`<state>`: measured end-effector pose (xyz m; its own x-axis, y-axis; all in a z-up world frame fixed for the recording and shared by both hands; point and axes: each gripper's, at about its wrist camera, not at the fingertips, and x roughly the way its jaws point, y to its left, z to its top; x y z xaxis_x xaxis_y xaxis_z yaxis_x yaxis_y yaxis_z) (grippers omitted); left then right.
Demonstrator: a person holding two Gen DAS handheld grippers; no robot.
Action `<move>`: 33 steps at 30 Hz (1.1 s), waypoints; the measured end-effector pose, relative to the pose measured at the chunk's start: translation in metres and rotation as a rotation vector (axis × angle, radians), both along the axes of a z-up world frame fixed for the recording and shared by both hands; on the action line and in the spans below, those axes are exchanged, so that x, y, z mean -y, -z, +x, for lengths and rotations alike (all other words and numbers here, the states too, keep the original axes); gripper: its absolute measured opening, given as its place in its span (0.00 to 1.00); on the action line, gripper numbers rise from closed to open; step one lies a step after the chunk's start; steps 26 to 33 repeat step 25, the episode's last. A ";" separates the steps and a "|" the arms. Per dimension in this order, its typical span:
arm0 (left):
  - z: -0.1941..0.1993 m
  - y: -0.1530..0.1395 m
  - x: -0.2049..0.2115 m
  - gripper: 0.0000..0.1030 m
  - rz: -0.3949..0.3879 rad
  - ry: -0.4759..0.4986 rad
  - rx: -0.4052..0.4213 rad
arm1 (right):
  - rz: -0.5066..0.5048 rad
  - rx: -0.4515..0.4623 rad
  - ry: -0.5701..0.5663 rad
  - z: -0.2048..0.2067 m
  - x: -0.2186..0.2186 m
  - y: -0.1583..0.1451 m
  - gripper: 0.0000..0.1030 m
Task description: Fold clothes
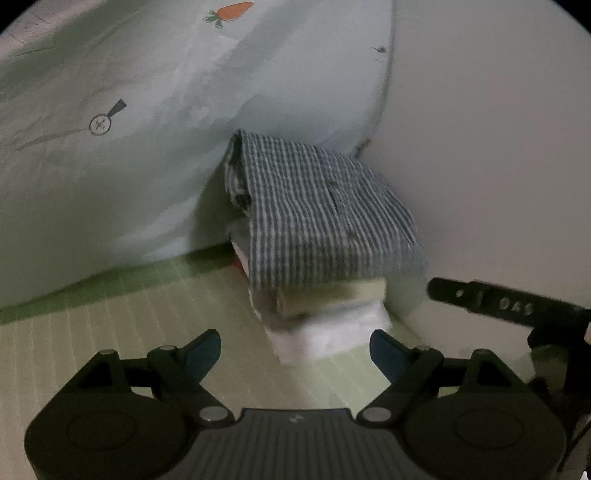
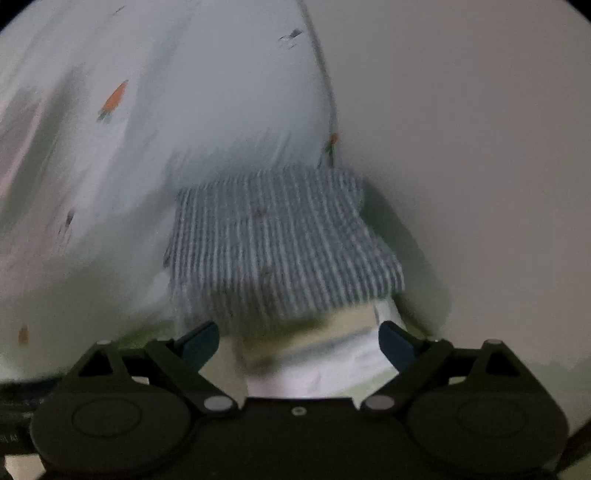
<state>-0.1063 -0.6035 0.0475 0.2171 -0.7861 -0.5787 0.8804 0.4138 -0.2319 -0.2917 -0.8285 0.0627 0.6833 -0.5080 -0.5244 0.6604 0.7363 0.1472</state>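
A pale fabric sheet printed with carrots [image 1: 233, 11] hung behind, meeting a plain wall [image 1: 480, 147] at the corner. A light green striped mat [image 1: 129, 325] covered the surface below.

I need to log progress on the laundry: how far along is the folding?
Done: a folded striped garment tops a stack of folded pieces against the wall. In hand: nothing; the left gripper and right gripper are both open and empty. Left: no unfolded clothes are in view.
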 end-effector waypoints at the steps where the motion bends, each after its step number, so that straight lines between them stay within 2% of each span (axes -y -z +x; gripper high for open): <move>1: -0.007 0.002 -0.007 0.85 0.004 0.006 0.001 | 0.001 -0.008 0.002 -0.004 -0.006 0.004 0.91; 6: -0.037 0.010 -0.033 0.92 0.038 0.036 0.029 | 0.028 -0.031 0.018 -0.033 -0.037 0.020 0.91; 11: -0.057 0.015 -0.053 0.93 0.053 0.074 0.025 | 0.070 -0.036 0.046 -0.064 -0.060 0.031 0.91; 15: -0.065 0.017 -0.063 0.93 0.059 0.067 0.039 | 0.071 -0.038 0.057 -0.079 -0.073 0.035 0.91; 18: -0.073 0.019 -0.070 0.95 0.061 0.060 0.070 | 0.070 -0.034 0.064 -0.088 -0.080 0.036 0.91; 33: -0.082 0.017 -0.082 0.95 0.042 0.062 0.084 | 0.060 -0.037 0.076 -0.100 -0.086 0.038 0.91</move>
